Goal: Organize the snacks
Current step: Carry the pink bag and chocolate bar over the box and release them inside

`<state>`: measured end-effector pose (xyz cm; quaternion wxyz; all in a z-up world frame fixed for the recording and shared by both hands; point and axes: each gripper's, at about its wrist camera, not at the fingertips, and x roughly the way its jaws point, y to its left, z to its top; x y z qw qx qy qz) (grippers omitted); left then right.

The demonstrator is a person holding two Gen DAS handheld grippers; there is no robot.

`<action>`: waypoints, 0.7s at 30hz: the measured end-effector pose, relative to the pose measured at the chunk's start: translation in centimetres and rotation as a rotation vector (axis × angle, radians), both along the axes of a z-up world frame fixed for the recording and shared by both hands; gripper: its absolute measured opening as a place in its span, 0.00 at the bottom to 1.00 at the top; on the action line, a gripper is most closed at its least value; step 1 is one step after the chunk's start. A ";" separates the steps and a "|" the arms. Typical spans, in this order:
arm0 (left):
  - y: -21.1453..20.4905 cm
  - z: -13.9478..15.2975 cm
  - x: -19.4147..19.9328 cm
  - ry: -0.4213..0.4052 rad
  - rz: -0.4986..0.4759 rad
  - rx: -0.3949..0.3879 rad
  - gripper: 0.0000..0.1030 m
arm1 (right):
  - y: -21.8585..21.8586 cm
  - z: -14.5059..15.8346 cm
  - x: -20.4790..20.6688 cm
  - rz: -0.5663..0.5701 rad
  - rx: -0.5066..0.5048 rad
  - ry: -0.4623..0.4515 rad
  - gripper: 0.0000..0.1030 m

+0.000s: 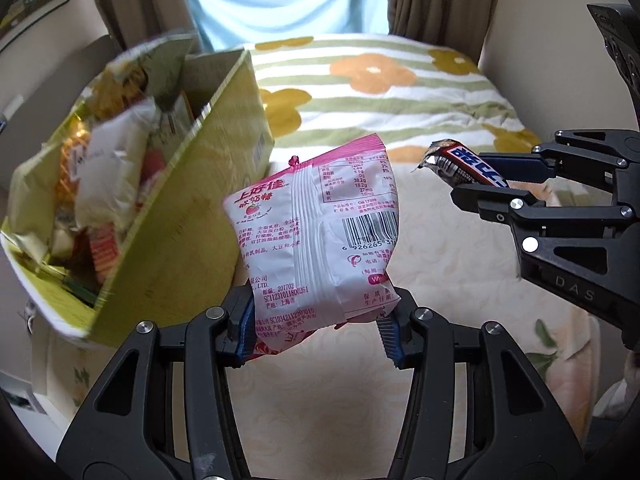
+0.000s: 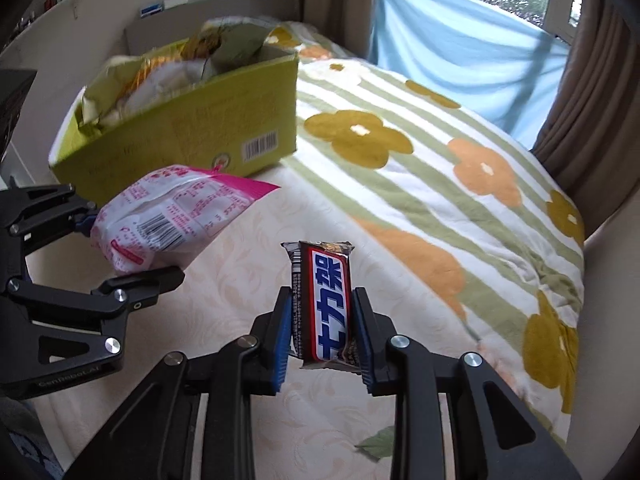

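Note:
My left gripper (image 1: 316,316) is shut on a pink and white candy bag (image 1: 320,232), held up above the bed. From the right wrist view the same candy bag (image 2: 168,216) hangs at the left in the left gripper (image 2: 132,248). A brown, red and blue chocolate bar (image 2: 326,308) stands upright between the blue pads of my right gripper (image 2: 322,340), which is shut on it. In the left wrist view that chocolate bar (image 1: 464,164) pokes out of the right gripper (image 1: 488,184) at the right. A yellow-green cardboard box (image 1: 180,216) stuffed with snack packets sits to the left.
The box (image 2: 192,136) rests on a bed with a cream patterned sheet (image 2: 248,264). A striped blanket with orange and mustard flowers (image 2: 440,168) covers the far half. Brown curtains, a blue cloth (image 2: 460,52) and a window lie beyond; a wall runs along the left.

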<state>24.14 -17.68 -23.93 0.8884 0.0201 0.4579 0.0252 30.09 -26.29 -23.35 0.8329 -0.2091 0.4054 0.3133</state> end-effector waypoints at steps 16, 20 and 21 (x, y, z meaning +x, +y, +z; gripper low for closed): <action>9.5 13.4 -0.4 -0.201 -0.003 -0.011 0.44 | 5.5 11.0 -0.5 -0.118 0.083 -0.073 0.25; 14.3 14.7 0.3 -0.197 -0.042 -0.023 0.44 | 9.3 12.3 -0.9 -0.163 0.103 -0.074 0.25; 15.6 14.8 0.5 -0.193 -0.060 -0.024 0.44 | 10.3 12.5 -0.9 -0.178 0.107 -0.073 0.25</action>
